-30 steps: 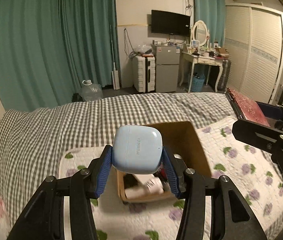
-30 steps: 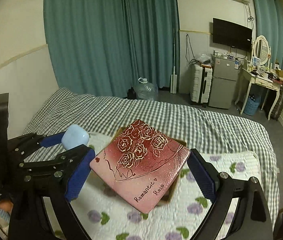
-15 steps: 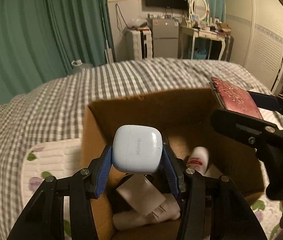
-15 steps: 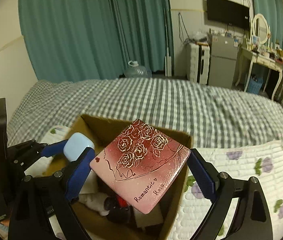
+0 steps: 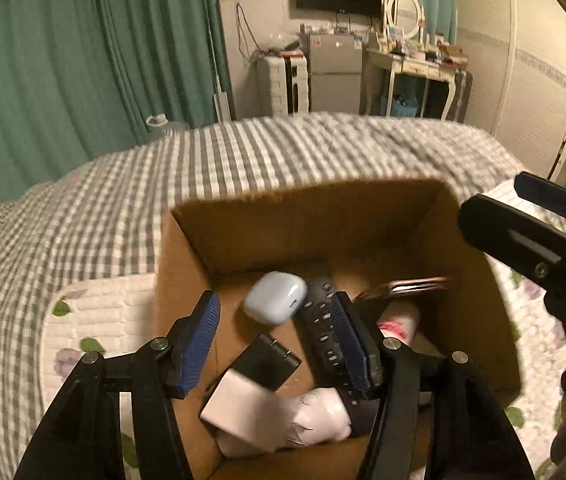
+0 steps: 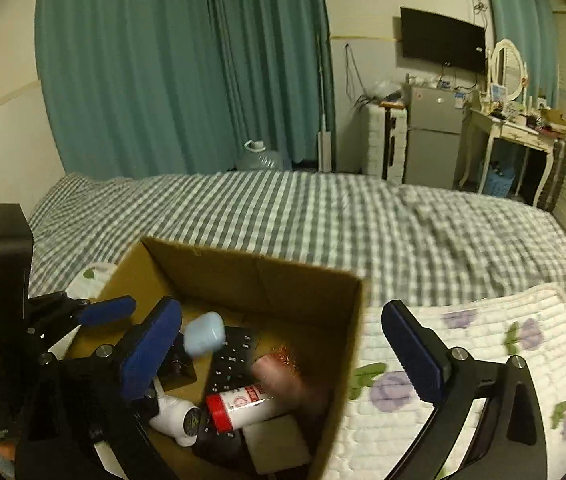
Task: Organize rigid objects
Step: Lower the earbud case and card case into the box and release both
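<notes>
An open cardboard box [image 5: 243, 232] [image 6: 251, 268] sits on the bed. My left gripper [image 5: 279, 340] is open above it, and the pale blue earbud case [image 5: 275, 298] [image 6: 204, 334] is free of the fingers, inside the box beside a black remote [image 5: 323, 332] [image 6: 233, 360]. My right gripper [image 6: 283, 352] is open over the box's right wall. The red rose tin [image 6: 283, 372] [image 5: 415, 286] is blurred, inside the box. The right gripper also shows in the left wrist view [image 5: 523, 232].
The box also holds a white bottle with a red cap [image 6: 243, 404], a white bottle [image 6: 179, 416], a black adapter [image 5: 265, 366] and a white box [image 5: 239, 404]. A floral quilted pad [image 6: 463, 356] lies on the checked bedspread [image 6: 323, 216]. A fridge and a dresser stand at the back.
Both grippers moved down over the box and opened. The earbud case left my left gripper and the rose tin left my right gripper; both are now in the box.
</notes>
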Demonstrator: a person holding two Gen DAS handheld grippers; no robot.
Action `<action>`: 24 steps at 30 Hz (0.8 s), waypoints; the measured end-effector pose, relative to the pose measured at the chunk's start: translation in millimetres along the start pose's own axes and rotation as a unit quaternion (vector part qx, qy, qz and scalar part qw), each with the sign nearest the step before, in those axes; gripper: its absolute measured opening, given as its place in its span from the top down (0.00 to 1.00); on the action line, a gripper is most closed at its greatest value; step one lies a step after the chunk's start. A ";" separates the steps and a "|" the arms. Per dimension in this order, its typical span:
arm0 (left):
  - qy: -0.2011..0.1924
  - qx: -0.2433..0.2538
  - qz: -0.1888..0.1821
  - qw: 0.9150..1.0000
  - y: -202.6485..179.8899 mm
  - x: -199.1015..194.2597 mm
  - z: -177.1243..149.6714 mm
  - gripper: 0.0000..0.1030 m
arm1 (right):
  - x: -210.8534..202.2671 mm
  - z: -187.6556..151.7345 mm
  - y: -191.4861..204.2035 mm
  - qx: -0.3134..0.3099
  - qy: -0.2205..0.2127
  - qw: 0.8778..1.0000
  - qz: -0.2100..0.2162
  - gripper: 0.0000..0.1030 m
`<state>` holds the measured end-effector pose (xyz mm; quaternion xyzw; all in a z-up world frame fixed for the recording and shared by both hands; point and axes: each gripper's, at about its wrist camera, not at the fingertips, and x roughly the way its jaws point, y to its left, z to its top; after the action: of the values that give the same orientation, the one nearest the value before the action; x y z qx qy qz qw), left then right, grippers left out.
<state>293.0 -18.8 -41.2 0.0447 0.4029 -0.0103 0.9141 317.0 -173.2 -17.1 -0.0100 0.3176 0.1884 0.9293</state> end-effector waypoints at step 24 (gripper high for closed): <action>-0.232 -0.020 0.013 0.972 11.8 -324.6 -7.5 0.28 | -311.9 38.5 70.8 -0.034 -0.158 0.985 -0.060 0.00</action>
<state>69.0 -12.0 194.1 0.0285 0.1792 -0.0001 0.9834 87.6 -209.3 206.1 -0.0305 0.1592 0.1422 0.9765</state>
